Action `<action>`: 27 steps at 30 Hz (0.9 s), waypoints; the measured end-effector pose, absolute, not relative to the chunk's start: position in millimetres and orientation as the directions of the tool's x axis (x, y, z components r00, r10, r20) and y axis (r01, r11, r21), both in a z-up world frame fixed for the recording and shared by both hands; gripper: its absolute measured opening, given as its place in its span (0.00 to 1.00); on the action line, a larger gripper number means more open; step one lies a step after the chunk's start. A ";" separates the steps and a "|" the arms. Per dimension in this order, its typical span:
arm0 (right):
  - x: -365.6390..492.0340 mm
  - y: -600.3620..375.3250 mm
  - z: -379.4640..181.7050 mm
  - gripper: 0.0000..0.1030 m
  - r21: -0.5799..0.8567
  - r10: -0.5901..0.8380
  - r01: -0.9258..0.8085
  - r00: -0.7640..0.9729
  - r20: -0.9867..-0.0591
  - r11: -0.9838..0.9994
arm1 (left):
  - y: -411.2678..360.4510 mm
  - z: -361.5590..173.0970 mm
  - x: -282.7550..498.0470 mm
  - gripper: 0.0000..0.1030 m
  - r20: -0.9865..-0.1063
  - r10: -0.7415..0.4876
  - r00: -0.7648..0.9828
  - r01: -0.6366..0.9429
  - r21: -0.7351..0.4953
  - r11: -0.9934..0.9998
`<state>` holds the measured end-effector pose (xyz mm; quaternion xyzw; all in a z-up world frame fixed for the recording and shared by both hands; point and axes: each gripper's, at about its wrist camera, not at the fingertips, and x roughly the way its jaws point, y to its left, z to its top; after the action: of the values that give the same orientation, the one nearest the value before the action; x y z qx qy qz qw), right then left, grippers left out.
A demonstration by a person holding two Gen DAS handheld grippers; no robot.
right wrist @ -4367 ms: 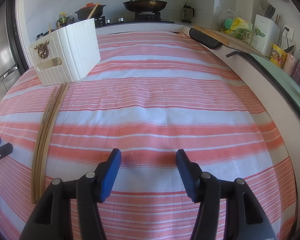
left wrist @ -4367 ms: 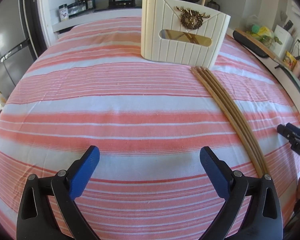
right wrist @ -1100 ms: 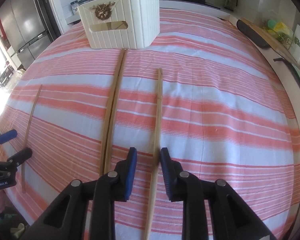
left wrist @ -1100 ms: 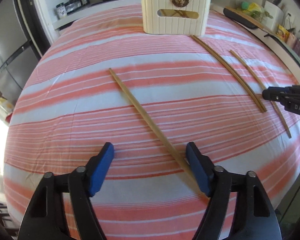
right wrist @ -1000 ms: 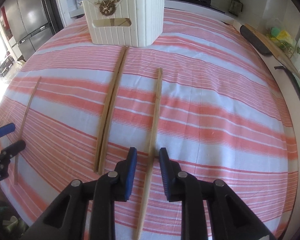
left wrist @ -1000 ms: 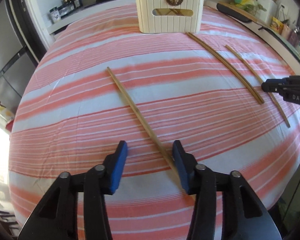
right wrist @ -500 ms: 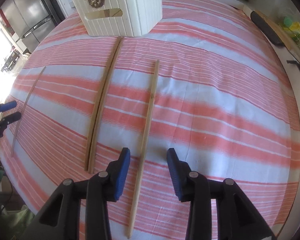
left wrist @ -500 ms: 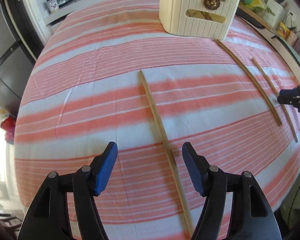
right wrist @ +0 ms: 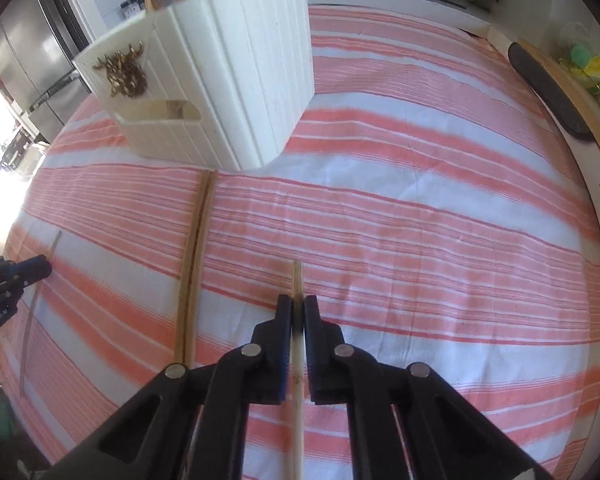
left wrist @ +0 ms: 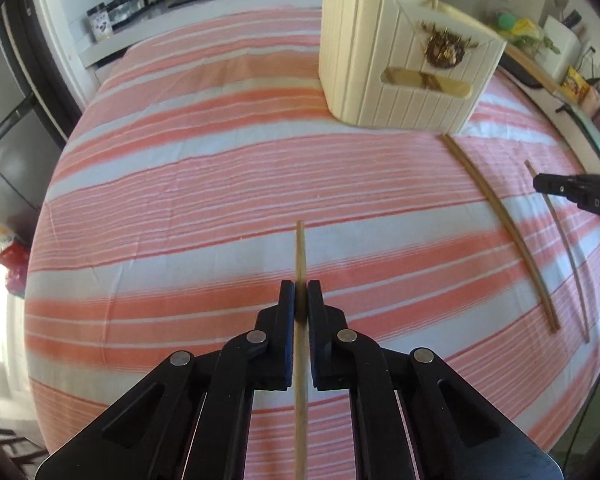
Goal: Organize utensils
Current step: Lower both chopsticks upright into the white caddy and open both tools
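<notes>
Both jaws pinch one chopstick apiece, the left gripper (left wrist: 298, 298) and right gripper (right wrist: 297, 312) each clamping a chopstick (left wrist: 300, 256) lengthwise, seemingly for dropping into the white holder (left wrist: 404, 76) beyond, while two chopsticks (right wrist: 192, 264) lie on the striped cloth (right wrist: 420, 220).

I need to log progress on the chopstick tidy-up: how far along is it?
Done: some sticks already stand in the white holder. In hand: the left gripper and right gripper each clamp one chopstick. Left: a pair of chopsticks lying on the striped cloth.
</notes>
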<state>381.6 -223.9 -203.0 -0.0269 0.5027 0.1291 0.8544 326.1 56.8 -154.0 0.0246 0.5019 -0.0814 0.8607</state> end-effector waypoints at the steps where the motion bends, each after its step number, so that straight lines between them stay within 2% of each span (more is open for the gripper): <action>1: 372.0 -226.3 -191.0 0.06 0.087 0.209 -0.259 0.494 -0.844 0.962 | 58.9 -142.2 318.5 0.04 -0.848 -0.135 0.513 0.162 -0.059 0.985; 8: 287.4 -238.7 -100.0 0.06 0.114 0.319 -0.326 0.692 -0.648 0.939 | 69.7 -53.9 253.5 0.04 -0.661 -0.231 0.713 0.179 -0.148 0.973; 13: 240.7 -241.2 -59.4 0.06 0.088 0.343 -0.348 0.794 -0.502 0.933 | 76.0 -15.7 229.1 0.04 -0.556 -0.268 0.787 0.183 -0.204 0.962; 21: 224.5 -234.7 -17.9 0.06 0.062 0.339 -0.339 0.878 -0.338 0.939 | 72.1 12.8 233.6 0.04 -0.481 -0.285 0.829 0.189 -0.238 0.953; 27: 258.0 -237.8 3.3 0.06 0.081 0.339 -0.331 0.883 -0.323 0.940 | 75.8 45.3 254.1 0.04 -0.457 -0.310 0.833 0.219 -0.243 0.945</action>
<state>258.0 -237.8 3.3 0.0118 0.1686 0.1729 0.9703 254.1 75.8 45.3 -0.0906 0.2531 -0.1387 0.9532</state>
